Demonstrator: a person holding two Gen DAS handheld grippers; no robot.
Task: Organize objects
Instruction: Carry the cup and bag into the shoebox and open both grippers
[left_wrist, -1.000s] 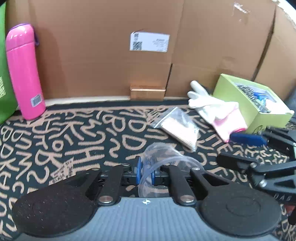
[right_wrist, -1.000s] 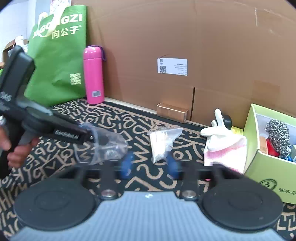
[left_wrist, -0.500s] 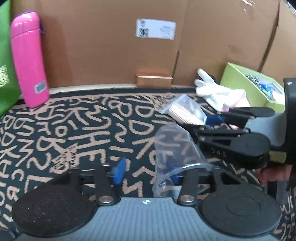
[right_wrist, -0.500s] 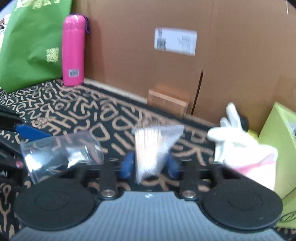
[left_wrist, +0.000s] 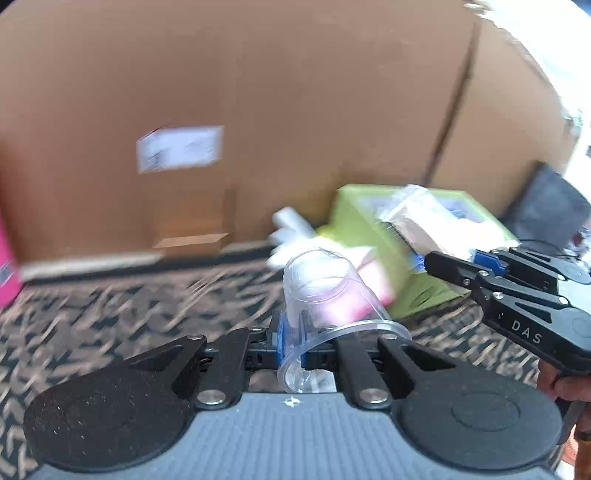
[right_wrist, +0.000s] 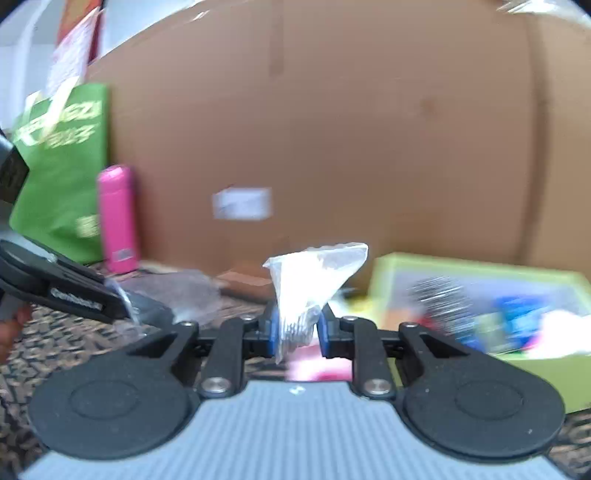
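Note:
My left gripper is shut on the wall of a clear plastic cup, which lies tilted with its rim toward the camera. My right gripper has its jaws closing on a clear bag of toothpicks; the blue pads press its lower part and the bag stands up off the mat. In the left wrist view the right gripper holds that bag above the open lime-green box. In the right wrist view the left gripper and cup are at the left.
A white and pink glove lies against the box's left side. The box holds a steel scrubber and other blurred items. A pink bottle and a green bag stand at the far left. A cardboard wall closes the back.
Both grippers rose and swung right toward the green box. The right gripper shut on the toothpick bag and lifted it off the mat. The left jaws reclosed on the cup.

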